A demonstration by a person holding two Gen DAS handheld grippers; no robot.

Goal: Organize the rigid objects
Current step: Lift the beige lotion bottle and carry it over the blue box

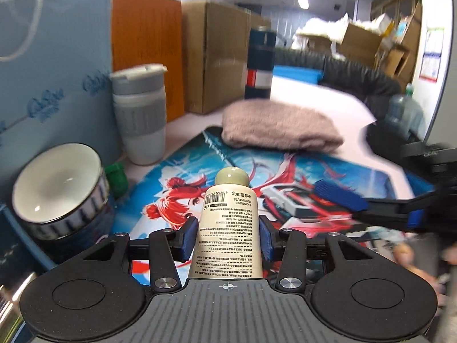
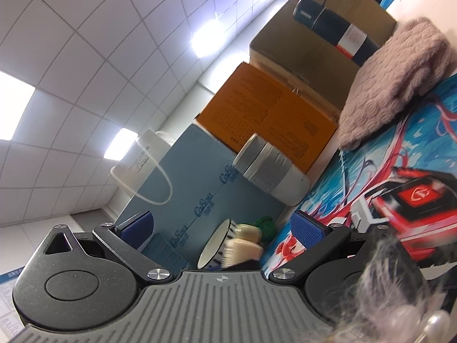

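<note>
My left gripper (image 1: 228,238) is shut on a cream tube (image 1: 228,228) with a rounded cap, held above the printed desk mat (image 1: 285,168). A white bowl with a striped rim (image 1: 57,188) sits tilted at the left, with a green cap (image 1: 115,175) behind it. A grey and white tumbler (image 1: 141,114) stands behind the bowl. My right gripper (image 2: 222,228) is open and empty, rolled on its side; its blue finger (image 1: 340,195) shows at the right of the left wrist view. The tube (image 2: 242,245), bowl (image 2: 212,243) and tumbler (image 2: 271,171) also show in the right wrist view.
A folded mauve towel (image 1: 280,127) lies on the mat's far side. A dark blue flask (image 1: 260,63) stands behind it. A blue paper bag (image 1: 54,80), an orange box (image 1: 145,48) and a cardboard box (image 1: 217,54) line the back.
</note>
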